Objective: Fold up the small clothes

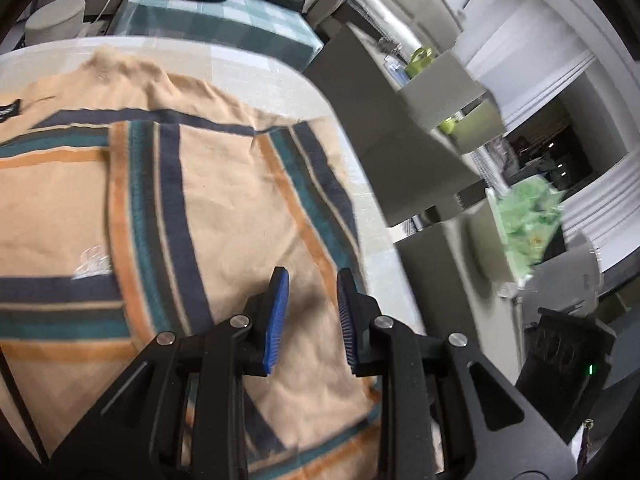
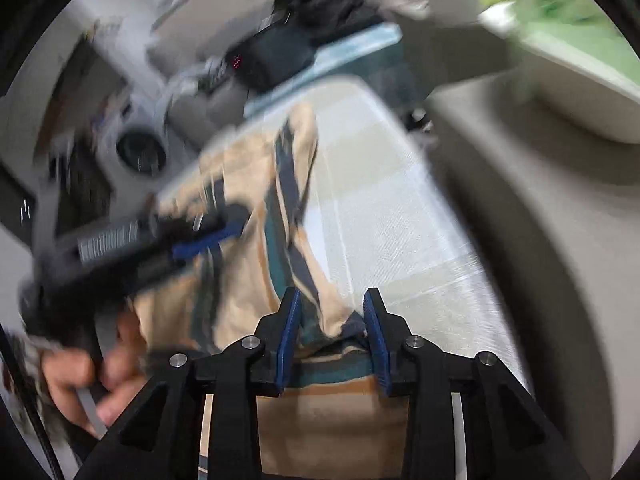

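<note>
While both grippers gape, sweater [image 1: 224, 200] near table edge [image 1: 360, 184]

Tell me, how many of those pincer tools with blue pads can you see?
2. The left gripper hangs over the striped tan garment on the table. The right gripper hangs over the garment's bunched end. Neither pinches cloth.

Black left gripper [image 1: 312, 316] and right gripper [image 2: 334, 336], blue ribbed pads, silver screws, patterned sleeve [image 2: 24, 354]

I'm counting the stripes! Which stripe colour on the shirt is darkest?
The navy stripes on the tan shirt; the teal stripes are greener and the orange stripes much lighter.
</note>
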Demonstrator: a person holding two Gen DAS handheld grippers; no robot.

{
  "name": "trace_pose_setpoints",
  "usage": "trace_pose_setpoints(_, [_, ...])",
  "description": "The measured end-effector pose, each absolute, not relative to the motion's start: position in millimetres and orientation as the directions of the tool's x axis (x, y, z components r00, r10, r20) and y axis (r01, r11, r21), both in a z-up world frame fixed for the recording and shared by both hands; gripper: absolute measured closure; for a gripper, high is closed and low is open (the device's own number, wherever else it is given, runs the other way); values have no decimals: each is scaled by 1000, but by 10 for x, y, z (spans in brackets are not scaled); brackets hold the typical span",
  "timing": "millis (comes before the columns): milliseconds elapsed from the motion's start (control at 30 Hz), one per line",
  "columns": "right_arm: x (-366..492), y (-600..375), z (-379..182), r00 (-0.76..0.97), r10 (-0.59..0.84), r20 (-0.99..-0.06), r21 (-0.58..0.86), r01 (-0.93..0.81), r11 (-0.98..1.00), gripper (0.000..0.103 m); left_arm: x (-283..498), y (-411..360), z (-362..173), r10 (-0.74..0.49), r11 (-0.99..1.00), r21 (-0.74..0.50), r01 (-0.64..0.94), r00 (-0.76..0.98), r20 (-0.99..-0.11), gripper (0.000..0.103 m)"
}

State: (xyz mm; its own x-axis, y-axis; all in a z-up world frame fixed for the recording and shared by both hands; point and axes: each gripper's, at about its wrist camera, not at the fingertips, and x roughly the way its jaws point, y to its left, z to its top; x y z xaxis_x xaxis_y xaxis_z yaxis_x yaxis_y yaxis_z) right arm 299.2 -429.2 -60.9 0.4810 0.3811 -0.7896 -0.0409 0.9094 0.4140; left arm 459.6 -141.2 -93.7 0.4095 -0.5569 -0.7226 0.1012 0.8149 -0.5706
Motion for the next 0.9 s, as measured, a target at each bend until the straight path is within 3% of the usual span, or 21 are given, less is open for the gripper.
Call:
trace_pose_setpoints(67, [2978,-4246,-556,483,384,-787,393,-88,915,73,4640,-1452,-1009,-555,815,-572,90,405,-727,83])
trace_pose_setpoints(100, [2966,-4219,-539,486,375,-789,368,-114,923,86,4649,-1465,-1015,-554,815,-572,91,412,-723,83])
trace_pose_setpoints(133, [2958,-4197,-540,493,352,-796,337,-123,933,92,4655,-1453,-1020,-559,812,-576,97,411,-720,83])
trace_pose_setpoints(267, [2899,-4199,-549,499,346,-794,305,-165,938,99,4664,-1389,-1041,-565,807,-582,102,421,-709,83])
trace_pose_setpoints(400, [2781,-4425,-562,528,297,-796,301,-81,950,102,4639,-1348,-1055,-565,806,-583,106,431,-703,83])
trace_pose_setpoints(533, [2790,-4540,-578,513,321,-796,335,-68,940,101,4585,-1346,-1008,-532,829,-553,88,430,-729,83])
trace_pose_setpoints(667, [2820,-4593,-446,566,359,-742,387,-77,919,96,4519,-1414,-855,-539,830,-541,135,448,-713,80])
trace_pose_setpoints(800, [2971,-4415,-505,541,401,-740,410,-111,906,83,4582,-1616,-843,-543,835,-520,181,434,-719,80])
trace_pose_setpoints(900, [3038,-4288,-584,505,404,-763,396,-129,909,83,4710,-1714,-962,-527,846,-503,174,409,-745,80])
